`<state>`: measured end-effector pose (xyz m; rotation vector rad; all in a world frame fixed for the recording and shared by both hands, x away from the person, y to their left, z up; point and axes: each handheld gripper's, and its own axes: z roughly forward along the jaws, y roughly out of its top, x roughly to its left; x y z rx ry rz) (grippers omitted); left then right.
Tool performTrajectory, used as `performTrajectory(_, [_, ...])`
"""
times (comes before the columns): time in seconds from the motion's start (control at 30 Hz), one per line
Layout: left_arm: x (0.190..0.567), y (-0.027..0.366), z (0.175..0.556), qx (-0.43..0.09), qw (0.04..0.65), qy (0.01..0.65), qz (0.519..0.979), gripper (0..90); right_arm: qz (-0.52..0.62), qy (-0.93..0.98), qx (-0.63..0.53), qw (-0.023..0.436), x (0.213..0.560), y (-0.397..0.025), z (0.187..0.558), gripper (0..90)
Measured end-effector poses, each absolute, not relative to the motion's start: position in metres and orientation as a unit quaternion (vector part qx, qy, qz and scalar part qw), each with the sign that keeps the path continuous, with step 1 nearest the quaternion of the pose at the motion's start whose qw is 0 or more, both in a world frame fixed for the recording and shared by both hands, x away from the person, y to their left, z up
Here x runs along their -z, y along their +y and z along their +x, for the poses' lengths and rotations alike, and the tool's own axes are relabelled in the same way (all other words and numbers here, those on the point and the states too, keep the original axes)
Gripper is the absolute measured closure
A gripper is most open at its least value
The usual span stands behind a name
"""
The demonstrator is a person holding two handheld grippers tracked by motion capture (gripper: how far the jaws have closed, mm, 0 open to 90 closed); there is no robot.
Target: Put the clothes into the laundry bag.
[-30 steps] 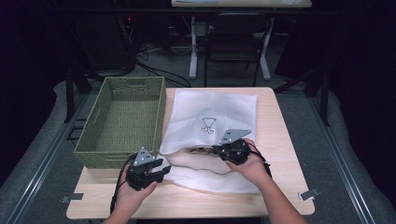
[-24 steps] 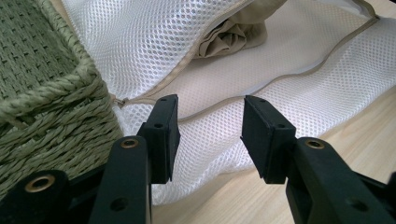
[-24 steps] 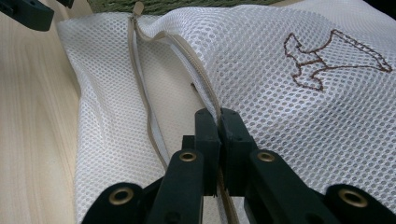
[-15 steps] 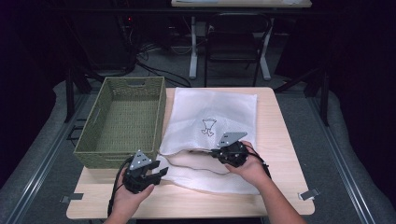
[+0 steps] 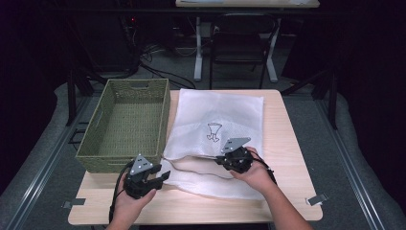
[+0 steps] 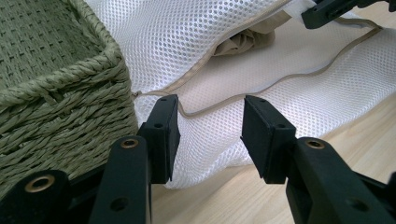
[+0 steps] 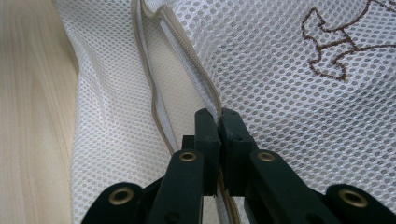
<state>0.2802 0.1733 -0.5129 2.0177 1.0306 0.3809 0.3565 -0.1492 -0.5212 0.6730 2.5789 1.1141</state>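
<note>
Wooden table point(image 5: 287, 143) | my right tongs point(image 7: 219, 122) pinch mesh bag point(image 5: 225, 112) rim, lifting its mouth | left tongs point(image 6: 210, 135) wide, lower left, ready for the lower edge

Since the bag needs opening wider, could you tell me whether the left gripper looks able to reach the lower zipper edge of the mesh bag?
Probably yes: the left gripper is open, and the lower zipper edge lies just beyond its jaws, nothing between.
</note>
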Motion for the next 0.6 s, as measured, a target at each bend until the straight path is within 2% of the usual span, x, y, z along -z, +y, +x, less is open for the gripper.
performTrajectory(0.6, [0.5173, 0.1668, 0.2816, -0.147, 0.404, 0.401, 0.809, 55.7, 0.236, 0.892, -0.366, 0.116, 0.5303, -0.1530, 0.3571, 87.1])
